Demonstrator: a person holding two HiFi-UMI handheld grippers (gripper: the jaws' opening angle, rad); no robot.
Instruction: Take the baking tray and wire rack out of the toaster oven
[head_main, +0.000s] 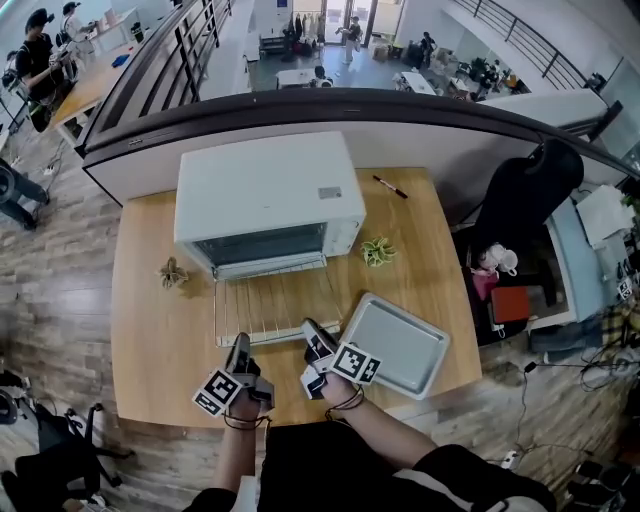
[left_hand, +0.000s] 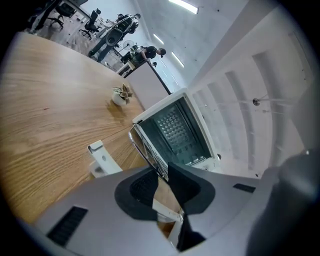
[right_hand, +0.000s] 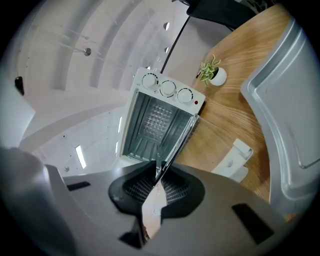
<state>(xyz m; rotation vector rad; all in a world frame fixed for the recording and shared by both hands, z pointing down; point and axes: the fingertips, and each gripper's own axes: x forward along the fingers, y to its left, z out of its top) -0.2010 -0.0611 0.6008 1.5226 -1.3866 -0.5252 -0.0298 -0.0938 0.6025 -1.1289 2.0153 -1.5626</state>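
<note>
Grey pads of the right gripper (right_hand: 156, 184) stand almost together, pinched on the front wire of the wire rack (right_hand: 176, 142), which runs edge-on from the jaws toward the oven mouth. Left gripper (left_hand: 162, 181) is just as narrow, on the same front edge nearer its left corner. A slit of wood shows between the pads in that view, so a firm grip there is probable, not certain. Head view: the rack lies flat, nearly all of it out in front of the toaster oven (head_main: 265, 195), its far edge at the dropped door. Cannot tell whether it rests on the table (head_main: 150, 330) or hangs just above. Baking tray (head_main: 395, 345) is already out, lying skewed on the table just beside the right gripper. Handling, judged: the rack should be light and stiff, but thin round wire is slippery in flat pads and could swivel about the pinch line. Two holds spread along the front bar suit it. Keep it level, since the far edge may catch on the door. The tray looks like thin, light sheet metal; its raised rim is the place to take it.
</note>
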